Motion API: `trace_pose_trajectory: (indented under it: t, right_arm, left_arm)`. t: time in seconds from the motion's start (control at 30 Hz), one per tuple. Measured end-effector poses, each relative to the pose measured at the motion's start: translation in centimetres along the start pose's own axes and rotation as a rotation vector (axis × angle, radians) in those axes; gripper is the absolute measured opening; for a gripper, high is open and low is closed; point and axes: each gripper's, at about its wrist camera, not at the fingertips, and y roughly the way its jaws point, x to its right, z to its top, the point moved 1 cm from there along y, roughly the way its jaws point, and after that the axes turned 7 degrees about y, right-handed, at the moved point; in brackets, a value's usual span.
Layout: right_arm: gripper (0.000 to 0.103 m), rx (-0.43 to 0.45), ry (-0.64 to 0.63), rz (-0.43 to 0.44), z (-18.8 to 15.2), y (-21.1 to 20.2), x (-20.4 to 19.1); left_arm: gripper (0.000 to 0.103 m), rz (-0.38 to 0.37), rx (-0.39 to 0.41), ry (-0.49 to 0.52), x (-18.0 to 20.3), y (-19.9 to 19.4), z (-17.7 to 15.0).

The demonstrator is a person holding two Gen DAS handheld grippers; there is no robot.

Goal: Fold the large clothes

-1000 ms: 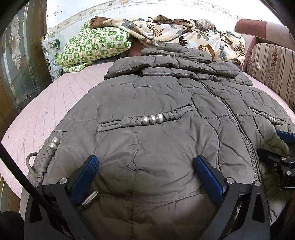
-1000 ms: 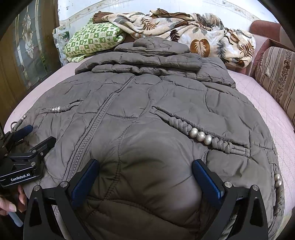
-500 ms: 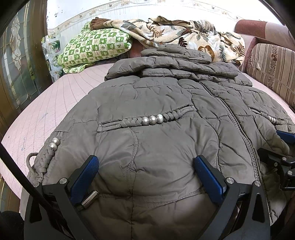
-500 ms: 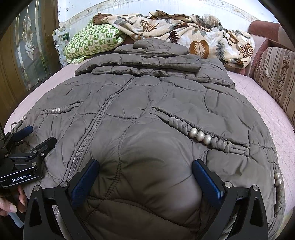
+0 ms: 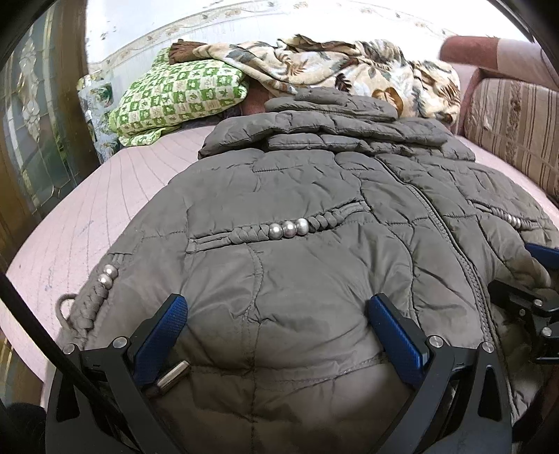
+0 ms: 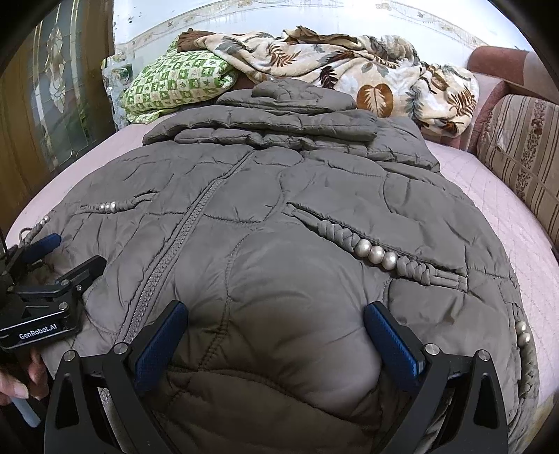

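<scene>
Left wrist view: a grey quilted puffer coat (image 5: 297,216) with braided, pearl-beaded pocket trim is seen spread front-up on a pink quilted bed (image 5: 87,216), sleeves apparently folded across the chest. Left tongs (image 5: 277,323) and right tongs (image 6: 276,326) are held apart at the hem, with padded fabric bulging between the blue pads; nothing is clamped. Judged step: hem grasp before a lengthwise fold; closure on the hem edge is called for next. A green checked pillow (image 5: 178,94), a leaf-print blanket (image 6: 332,66) and a striped sofa cushion (image 6: 524,146) are noted beyond.

Pink quilted bed (image 5: 104,209) below a pale wall (image 6: 244,21); striped sofa (image 6: 524,146) on the right; possibly a stained-glass door (image 5: 35,139) on the left.
</scene>
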Motion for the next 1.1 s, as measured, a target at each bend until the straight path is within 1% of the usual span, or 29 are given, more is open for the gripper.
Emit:
trace_pose_trajectory:
  t: [0.03,0.07,0.13,0.17,0.23,0.3,0.33,0.4,0.43,0.5,0.57,0.6,0.63,0.67,0.7,0.73,0.77,0.8,0.83,0.87,0.93,1.0,1.07,1.1]
  right_arm:
    - [0.102,-0.002,-0.008,-0.002,0.0,0.0,-0.1]
    - [0.102,-0.023,-0.022,0.004,0.2,-0.1,-0.1]
    - [0.102,-0.046,-0.006,0.036,0.6,-0.6,0.3]
    - [0.102,-0.047,0.014,0.069,0.9,-1.1,0.7]
    - [0.103,-0.009,0.104,0.148,1.5,-3.1,2.4]
    - [0.103,0.037,0.174,0.202,2.0,-5.0,4.2]
    - [0.103,0.073,0.214,0.21,2.2,-6.4,5.6]
    - [0.103,0.115,0.276,0.211,2.3,-8.3,8.0]
    - [0.103,0.134,0.323,0.199,2.1,-9.3,9.8]
    - [0.102,0.148,0.403,0.171,1.4,-10.4,12.7]
    - [0.093,0.147,0.496,0.128,0.6,-10.9,15.7]
    - [0.085,0.134,0.567,0.074,-0.2,-10.9,17.6]
    - [0.081,0.12,0.627,0.057,-0.8,-10.7,19.1]
    - [0.081,0.108,0.681,0.071,-1.3,-10.4,20.2]
    - [0.08,0.08,0.771,0.116,-2.2,-9.7,21.7]
    - [0.08,0.056,0.849,0.159,-3.0,-8.9,22.8]
    - [0.08,0.045,0.89,0.18,-3.5,-8.5,23.3]
    - [0.08,0.025,0.953,0.225,-4.3,-7.8,23.8]
    - [0.08,0.009,0.985,0.267,-4.6,-7.4,24.1]
    - [0.08,-0.004,1.004,0.292,-4.9,-7.0,24.2]
    - [0.08,-0.018,1.043,0.331,-5.3,-6.3,23.9]
    - [0.08,-0.02,1.038,0.339,-5.2,-6.2,23.6]
    - [0.08,-0.034,1.023,0.348,-5.2,-5.7,22.6]
    - [0.08,-0.04,1.018,0.356,-5.4,-5.6,22.3]
  left_arm:
    - [0.103,-0.009,-0.018,0.006,-0.2,-0.1,0.2]
    - [0.103,-0.017,-0.031,0.002,-0.5,-0.3,0.3]
    - [0.103,-0.034,-0.027,-0.029,-1.6,-1.4,0.3]
    - [0.103,-0.03,-0.018,-0.042,-2.3,-2.0,0.2]
    - [0.103,-0.007,0.002,-0.07,-4.1,-3.2,-0.1]
    - [0.103,0.004,0.003,-0.118,-6.4,-4.2,-0.4]
    - [0.103,0.011,0.0,-0.162,-8.3,-4.7,-0.6]
    - [0.103,0.018,-0.025,-0.237,-11.5,-5.3,-1.2]
    - [0.103,0.017,-0.054,-0.28,-13.2,-5.2,-1.6]
    - [0.103,-0.008,-0.088,-0.386,-16.4,-5.0,-2.5]
    - [0.103,-0.045,-0.099,-0.498,-18.9,-4.6,-3.5]
    - [0.101,-0.074,-0.106,-0.547,-19.8,-4.3,-4.0]
    - [0.099,-0.122,-0.116,-0.601,-20.6,-3.7,-4.4]
    - [0.094,-0.165,-0.128,-0.637,-21.0,-3.0,-4.8]
    - [0.09,-0.195,-0.141,-0.657,-21.2,-2.4,-4.9]
    - [0.088,-0.222,-0.147,-0.674,-21.2,-2.0,-5.0]
    - [0.086,-0.244,-0.145,-0.687,-20.9,-1.8,-5.1]
    - [0.086,-0.285,-0.139,-0.704,-20.7,-1.4,-5.1]
    - [0.086,-0.309,-0.139,-0.71,-20.3,-1.3,-5.2]
    - [0.085,-0.337,-0.145,-0.713,-19.6,-0.9,-5.4]
    - [0.085,-0.36,-0.172,-0.689,-17.7,-0.5,-5.6]
    - [0.085,-0.332,-0.163,-0.636,-16.1,-1.1,-5.7]
    - [0.085,-0.353,-0.162,-0.615,-14.8,-1.4,-5.9]
    - [0.085,-0.35,-0.164,-0.614,-14.2,-1.4,-6.2]
